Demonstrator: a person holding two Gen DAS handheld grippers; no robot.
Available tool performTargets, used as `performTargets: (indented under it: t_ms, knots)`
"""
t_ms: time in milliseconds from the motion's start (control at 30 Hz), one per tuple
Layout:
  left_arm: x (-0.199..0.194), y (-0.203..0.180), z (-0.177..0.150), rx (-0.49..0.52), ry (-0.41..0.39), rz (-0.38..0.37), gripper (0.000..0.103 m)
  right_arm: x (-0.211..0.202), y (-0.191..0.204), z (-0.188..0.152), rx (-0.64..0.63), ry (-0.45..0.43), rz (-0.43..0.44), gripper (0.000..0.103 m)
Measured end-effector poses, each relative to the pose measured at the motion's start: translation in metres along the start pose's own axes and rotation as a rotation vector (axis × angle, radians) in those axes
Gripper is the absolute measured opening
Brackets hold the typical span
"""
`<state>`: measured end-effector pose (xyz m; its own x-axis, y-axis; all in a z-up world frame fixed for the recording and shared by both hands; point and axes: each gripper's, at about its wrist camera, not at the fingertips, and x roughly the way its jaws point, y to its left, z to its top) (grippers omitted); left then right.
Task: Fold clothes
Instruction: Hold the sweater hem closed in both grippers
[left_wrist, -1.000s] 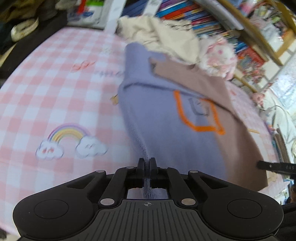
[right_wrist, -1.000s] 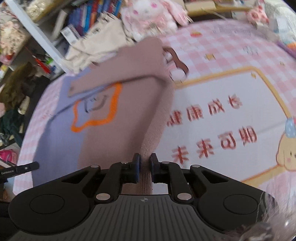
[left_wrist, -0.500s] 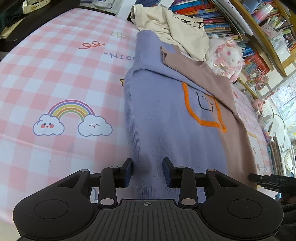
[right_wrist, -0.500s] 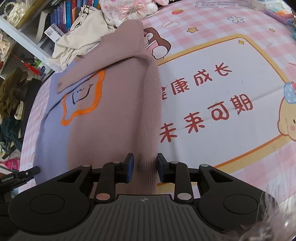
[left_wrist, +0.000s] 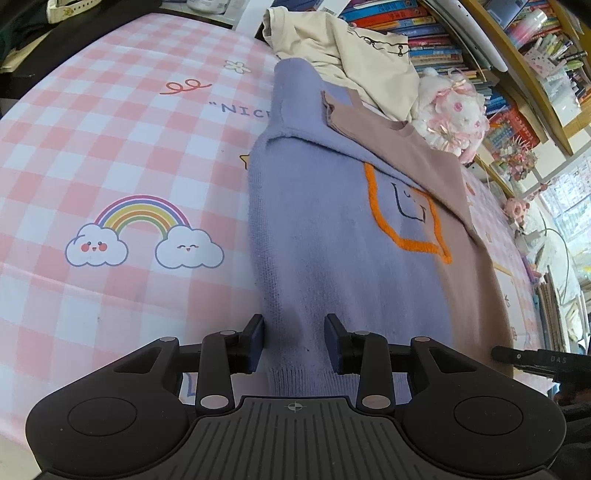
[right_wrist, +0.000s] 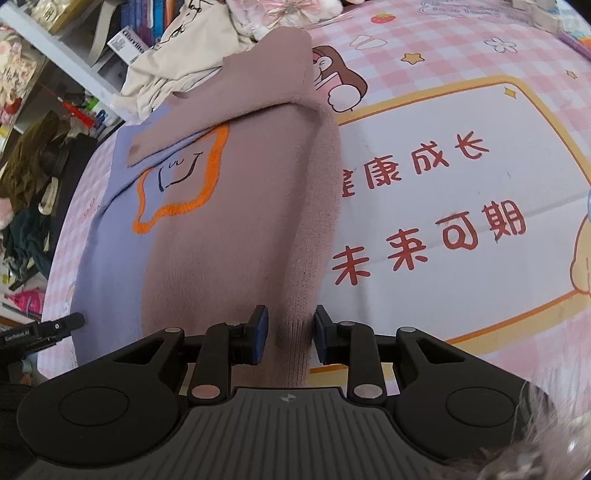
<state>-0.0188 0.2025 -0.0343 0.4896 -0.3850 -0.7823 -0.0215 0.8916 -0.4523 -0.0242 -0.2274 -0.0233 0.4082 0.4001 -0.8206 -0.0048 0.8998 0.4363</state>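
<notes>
A two-coloured knit sweater (left_wrist: 332, 240), purple on one half and brown on the other with an orange-outlined patch, lies flat on the pink checked tablecloth (left_wrist: 110, 147), sleeves folded across it. My left gripper (left_wrist: 295, 343) stands open over the purple hem, and its pads do not touch the cloth. In the right wrist view the sweater (right_wrist: 221, 240) shows its brown side. My right gripper (right_wrist: 290, 332) straddles the brown hem edge; its jaws are closing a little, with gaps still at both pads.
A cream garment (left_wrist: 351, 48) and a pink-and-white plush toy (left_wrist: 454, 110) lie beyond the sweater's collar, before a bookshelf (left_wrist: 424, 22). Printed red characters (right_wrist: 424, 251) mark the cloth right of the sweater. Clutter (right_wrist: 29, 184) lies off the table's left edge.
Both grippers were shut on the lifted hem a second ago. Both have let go, and the sweater has settled flat on the table.
</notes>
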Motion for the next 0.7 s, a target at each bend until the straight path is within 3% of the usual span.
performTargets:
  t_ms: [33, 133, 200, 233, 400, 700]
  knots:
    - [0.0, -0.001, 0.0, 0.001, -0.002, 0.003, 0.032, 0.0, 0.0, 0.0, -0.004, 0.001, -0.008, 0.016]
    - [0.0, -0.001, 0.0, 0.003, -0.004, 0.009, 0.029, 0.0, -0.002, -0.002, -0.042, 0.001, -0.013, 0.012]
    - [0.0, 0.001, 0.0, -0.003, -0.005, 0.026, 0.017, -0.001, -0.002, -0.003, -0.06, -0.005, -0.017, 0.01]
    - [0.001, 0.003, 0.0, -0.006, 0.0, 0.035, 0.007, -0.002, -0.002, -0.005, -0.067, -0.007, -0.02, 0.009]
    - [-0.002, 0.013, -0.003, -0.057, 0.007, 0.001, 0.007, -0.006, -0.004, -0.011, -0.059, -0.001, -0.027, 0.009]
    - [-0.001, 0.012, -0.004, -0.046, 0.027, -0.022, 0.012, -0.009, -0.006, -0.013, -0.04, 0.005, -0.02, 0.01]
